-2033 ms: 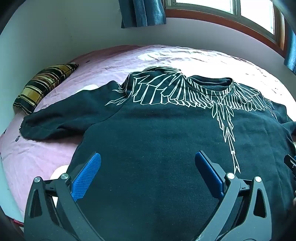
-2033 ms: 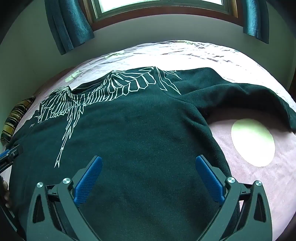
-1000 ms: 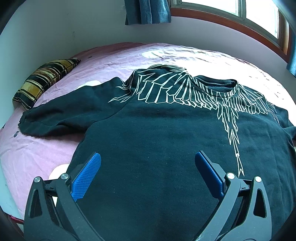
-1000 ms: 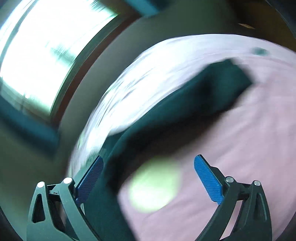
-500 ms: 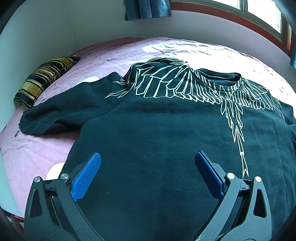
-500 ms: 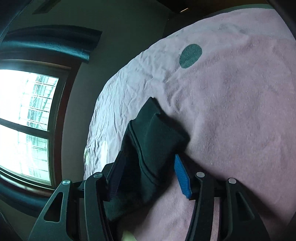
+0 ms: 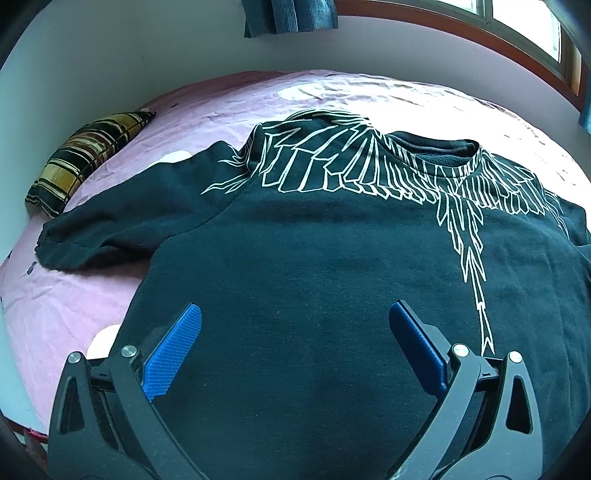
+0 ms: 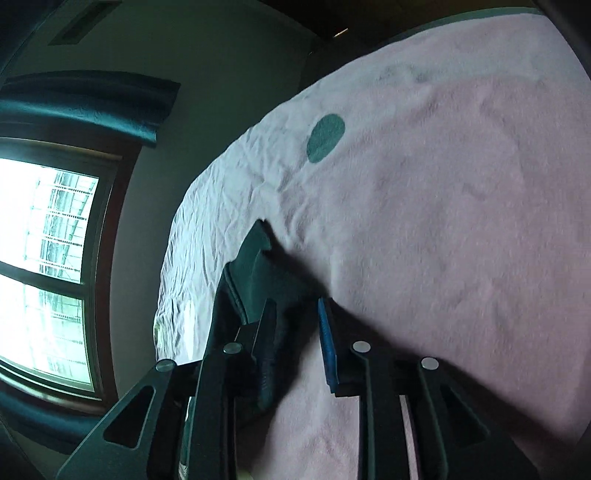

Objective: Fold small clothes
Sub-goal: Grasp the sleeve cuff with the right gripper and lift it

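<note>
A dark sweatshirt (image 7: 295,258) with a white feather print lies spread flat, front up, on the pink bed sheet (image 7: 66,295). My left gripper (image 7: 295,308) hovers open over the sweatshirt's lower body, with nothing between its blue pads. In the right wrist view only the end of the sweatshirt's sleeve (image 8: 258,266) shows, bunched on the sheet. My right gripper (image 8: 295,304) is rolled on its side and its jaws are closing, with the sleeve's cuff pinched between them.
A striped yellow and black pillow (image 7: 85,162) lies at the bed's far left by the wall. A window (image 8: 40,258) with dark teal curtains (image 7: 291,14) runs behind the bed. The pink sheet (image 8: 461,221) beyond the sleeve bears a teal dot (image 8: 325,138).
My right gripper swung away from the sweatshirt's body to the sleeve end, rolled over, and narrowed its jaws onto the cuff. The left gripper stayed open in much the same spot.
</note>
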Tool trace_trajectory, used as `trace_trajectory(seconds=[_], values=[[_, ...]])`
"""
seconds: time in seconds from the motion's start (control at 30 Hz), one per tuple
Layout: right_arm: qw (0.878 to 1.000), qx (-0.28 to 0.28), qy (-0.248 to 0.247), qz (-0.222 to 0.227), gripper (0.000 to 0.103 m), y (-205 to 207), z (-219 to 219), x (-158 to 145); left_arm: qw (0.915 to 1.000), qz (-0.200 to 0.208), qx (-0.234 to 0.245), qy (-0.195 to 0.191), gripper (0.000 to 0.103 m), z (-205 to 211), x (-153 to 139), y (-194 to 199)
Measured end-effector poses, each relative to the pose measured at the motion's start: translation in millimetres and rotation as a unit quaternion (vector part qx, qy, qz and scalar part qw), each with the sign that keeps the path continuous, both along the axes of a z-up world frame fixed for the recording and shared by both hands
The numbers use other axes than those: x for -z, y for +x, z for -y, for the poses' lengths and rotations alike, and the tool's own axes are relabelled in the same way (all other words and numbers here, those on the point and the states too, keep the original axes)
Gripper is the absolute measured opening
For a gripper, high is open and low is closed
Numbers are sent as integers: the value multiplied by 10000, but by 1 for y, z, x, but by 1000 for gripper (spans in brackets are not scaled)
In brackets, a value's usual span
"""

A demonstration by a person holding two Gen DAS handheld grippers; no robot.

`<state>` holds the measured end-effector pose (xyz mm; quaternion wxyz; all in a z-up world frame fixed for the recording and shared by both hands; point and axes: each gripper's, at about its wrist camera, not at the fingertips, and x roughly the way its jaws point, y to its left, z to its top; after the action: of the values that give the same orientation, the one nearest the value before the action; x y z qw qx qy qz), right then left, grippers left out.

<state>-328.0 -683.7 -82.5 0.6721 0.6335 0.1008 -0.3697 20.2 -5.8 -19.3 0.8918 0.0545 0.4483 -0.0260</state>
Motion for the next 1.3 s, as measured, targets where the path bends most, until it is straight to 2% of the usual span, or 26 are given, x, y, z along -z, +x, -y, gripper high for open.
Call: trace_trajectory(seconds=[0.03,0.1,0.2,0.23,0.3,0.33,0.4,0.47,0.5,0.57,0.67,0.73,0.77,0.83,0.93,1.0,1.1,1.2,1.3], values=[[10000,43,-22,34,24,2,7,0,10000,-9,6,4,101,0,0,0],[9999,36,-116,23,31,4,15,0,10000,-27,10,46,101,-1,1,1],[9994,-95,-327,-71,48,13,14,-7,10000,-54,-27,-2,101,-4,3,2],[9991,-125,-404,-46,57,17,13,-10,10000,-80,-27,-27,101,-4,4,3],[9986,-155,-490,-115,61,25,15,-14,9999,-105,-14,-38,101,-3,4,4],[9978,-210,-559,-288,62,31,15,-17,9999,-106,2,-34,101,-2,4,4],[9938,-400,-752,-720,50,43,14,-22,10000,-82,14,-31,101,-1,4,3],[9865,-535,-873,-1281,18,52,12,-26,10000,-65,8,-28,101,-1,4,3],[9861,-856,-842,-1145,18,57,15,-24,10000,-69,5,-17,101,-1,4,3],[9873,-947,-770,-1021,16,52,19,-24,10000,-72,-4,10,101,-2,3,4],[9890,-501,-990,-982,15,26,35,-38,10000,-39,-46,50,101,-8,1,5],[9950,-456,-574,-671,15,17,48,-29,9999,-31,-65,76,101,-13,2,5],[9953,-486,-524,-657,15,18,48,-29,9999,-30,-71,104,101,-15,2,6],[9940,-530,-708,-645,15,21,44,-42,9999,-49,-103,117,101,-21,4,7],[9928,-700,-961,-142,15,28,26,-75,9998,-57,-110,137,101,-29,4,5],[9870,-988,-1265,87,15,44,9,-108,9997,-19,-85,217,101,-34,1,4],[9693,-1538,-1858,475,15,80,-34,-165,9996,64,-104,260,101,-46,-5,1],[9366,-2363,-2472,765,15,130,-102,-221,9997,151,-169,112,101,-64,-11,-1],[9023,-3133,-2808,941,15,178,-166,-250,9994,241,-255,60,101,-83,-16,-4]])
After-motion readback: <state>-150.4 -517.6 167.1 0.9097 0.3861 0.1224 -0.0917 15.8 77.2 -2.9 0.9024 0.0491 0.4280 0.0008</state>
